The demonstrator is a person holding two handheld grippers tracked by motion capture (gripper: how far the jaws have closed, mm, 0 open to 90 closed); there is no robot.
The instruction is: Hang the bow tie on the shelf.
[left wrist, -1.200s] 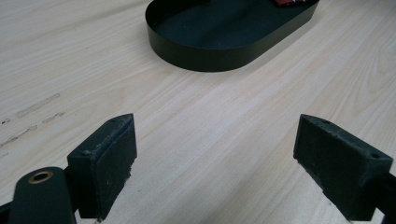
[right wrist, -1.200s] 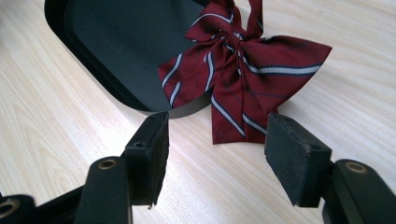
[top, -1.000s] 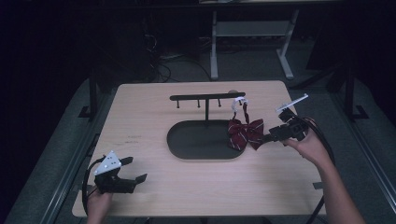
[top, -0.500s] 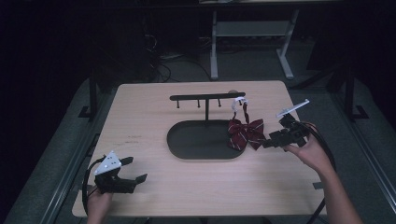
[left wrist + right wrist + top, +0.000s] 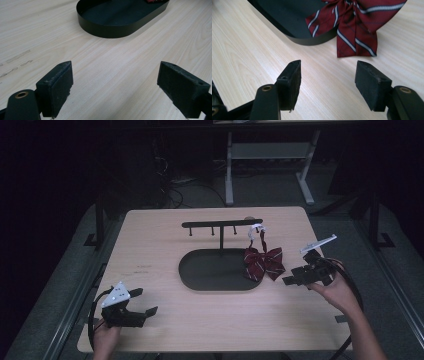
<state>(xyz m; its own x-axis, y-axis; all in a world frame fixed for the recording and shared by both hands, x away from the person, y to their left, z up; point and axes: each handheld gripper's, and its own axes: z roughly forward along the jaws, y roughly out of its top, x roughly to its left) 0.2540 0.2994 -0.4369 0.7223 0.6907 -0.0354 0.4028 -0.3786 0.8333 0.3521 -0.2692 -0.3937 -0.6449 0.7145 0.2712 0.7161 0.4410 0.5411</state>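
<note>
A dark red bow tie with white stripes [image 5: 263, 261] hangs by its strap from the right end of a black T-shaped rack [image 5: 221, 225]. The rack stands in a black oval tray [image 5: 200, 272] at the table's middle. The bow [image 5: 354, 22] drapes over the tray's right rim [image 5: 312, 40]. My right gripper [image 5: 294, 276] sits just right of the bow, open and empty, jaws pointing at it. My left gripper [image 5: 142, 302] rests at the table's front left, open and empty, with the tray [image 5: 112, 27] ahead of it.
The light wooden table [image 5: 150, 245] has bare room left of the tray. A white desk frame [image 5: 270, 155] stands on the floor behind the table. Dark floor surrounds the table's edges.
My right gripper has drawn back to the right and toward the front, away from the bow tie. The bow tie still hangs on the rack. The left gripper has stayed put.
</note>
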